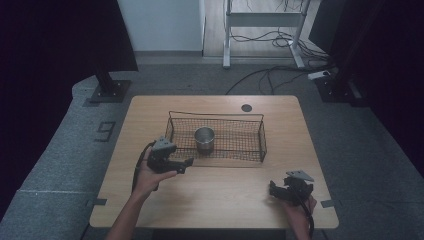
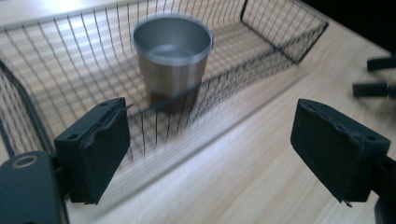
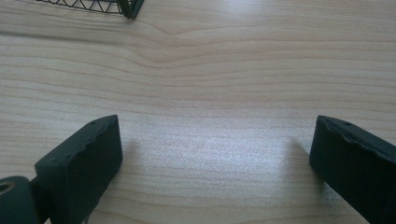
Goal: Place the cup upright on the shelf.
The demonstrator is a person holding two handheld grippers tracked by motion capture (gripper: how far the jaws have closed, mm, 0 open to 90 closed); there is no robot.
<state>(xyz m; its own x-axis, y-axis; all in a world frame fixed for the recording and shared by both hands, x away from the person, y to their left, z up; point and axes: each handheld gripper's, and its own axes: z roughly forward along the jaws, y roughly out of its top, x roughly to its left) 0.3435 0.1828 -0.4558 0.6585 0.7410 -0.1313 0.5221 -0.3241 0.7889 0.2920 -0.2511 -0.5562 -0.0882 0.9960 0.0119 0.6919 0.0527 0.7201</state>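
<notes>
Looking at the steel cup (image 1: 204, 139): upright inside the wire basket (image 1: 250, 150), centre frame. Probably light, rigid, slick; I'd pinch the rim wall. Left gripper (image 1: 176, 163) jaws wide at basket's lower-left corner, right gripper (image 1: 286, 189) wide, lower right, nothing held

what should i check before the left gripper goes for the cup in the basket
1. Left gripper open wide enough for the cup: ok, its jaws stand well apart in the left gripper view.
2. Metal cup upright: ok, it stands open end up inside the wire basket.
3. Clear path to the cup: not ok, the basket's near wall lies between the jaws and the cup, so come in from above.
4. Cup empty: cannot tell, its bottom is hidden.
5. Right gripper out of the way: ok, open over bare table near the front right.
6. Basket held steady: not ok, nothing grips it.
</notes>
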